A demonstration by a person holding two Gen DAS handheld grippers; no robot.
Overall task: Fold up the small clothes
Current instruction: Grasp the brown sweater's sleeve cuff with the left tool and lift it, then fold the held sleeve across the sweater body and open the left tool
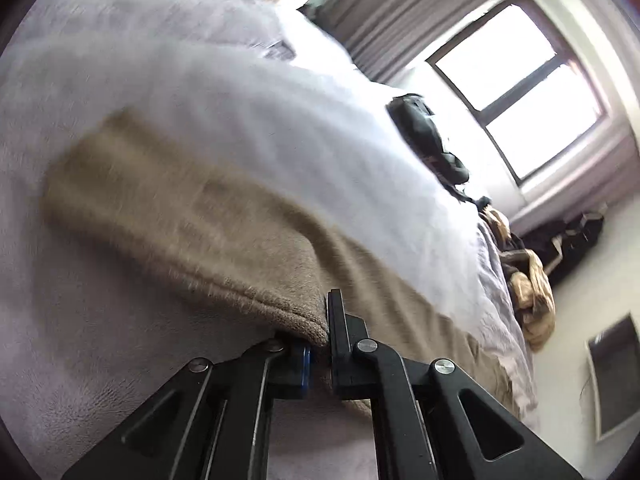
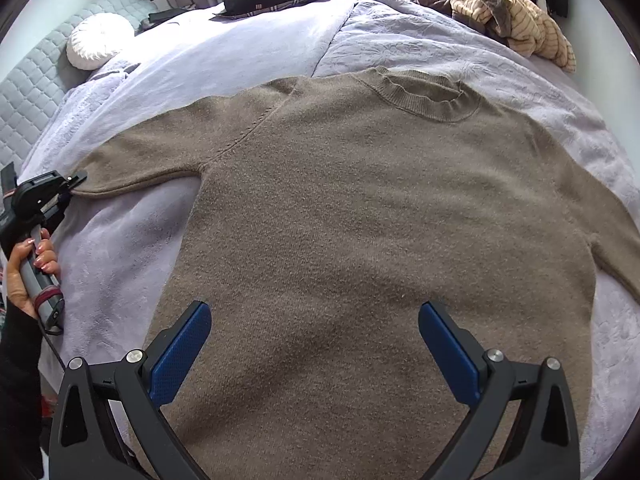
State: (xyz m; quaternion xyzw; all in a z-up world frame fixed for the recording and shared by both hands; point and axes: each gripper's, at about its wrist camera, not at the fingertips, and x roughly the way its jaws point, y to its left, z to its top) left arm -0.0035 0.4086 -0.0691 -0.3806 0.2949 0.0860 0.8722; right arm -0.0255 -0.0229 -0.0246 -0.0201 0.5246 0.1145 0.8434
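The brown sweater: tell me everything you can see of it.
The brown sweater is a fuzzy taupe knit with a ribbed round collar, lying flat and spread out on the lavender bedspread, collar away from the right wrist camera. One sleeve stretches out sideways; the left tool is shut on that sleeve's cuff. The right tool hovers open over the lower body of the garment.

Sweater (image 2: 360, 208) flat on bed (image 2: 500, 52); clothes pile (image 2: 516, 20) behind, pillow (image 2: 96, 40) far left.
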